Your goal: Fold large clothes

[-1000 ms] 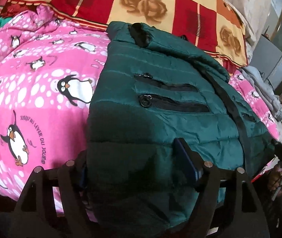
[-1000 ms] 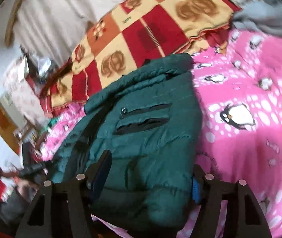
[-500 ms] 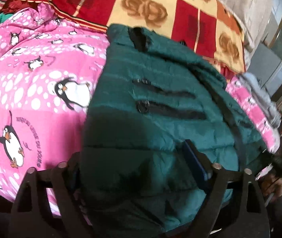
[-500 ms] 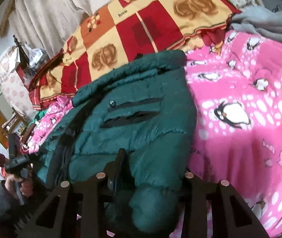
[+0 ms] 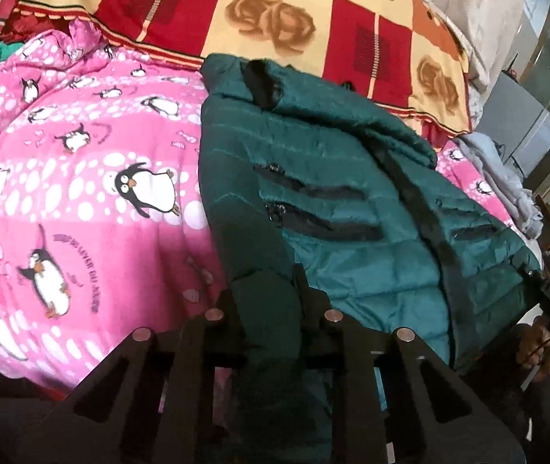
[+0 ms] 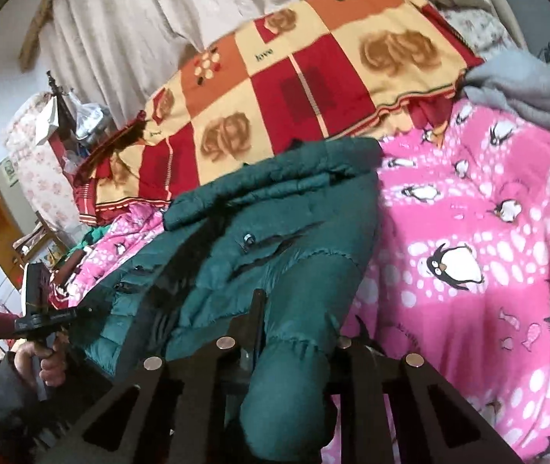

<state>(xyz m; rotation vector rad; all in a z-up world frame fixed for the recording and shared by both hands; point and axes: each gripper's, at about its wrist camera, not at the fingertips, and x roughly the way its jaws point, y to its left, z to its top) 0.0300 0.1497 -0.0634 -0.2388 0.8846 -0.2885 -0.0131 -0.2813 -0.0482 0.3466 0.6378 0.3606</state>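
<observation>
Your left gripper and right gripper each have jaws clamped on the green jacket, lying on the penguin duvet; checked blanket reads "love".

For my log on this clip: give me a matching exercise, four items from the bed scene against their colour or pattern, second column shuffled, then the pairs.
Items:
1. puffer jacket
2. duvet
3. blanket with "love"
4. garment at the bed edge

Descriptions:
A. red, orange and cream checks with roses
B. plain grey
C. dark green with black zips
D. pink with penguins

Pairs: 1-C, 2-D, 3-A, 4-B

Both the left hand-held gripper and the right hand-held gripper are clamped on the jacket.
</observation>
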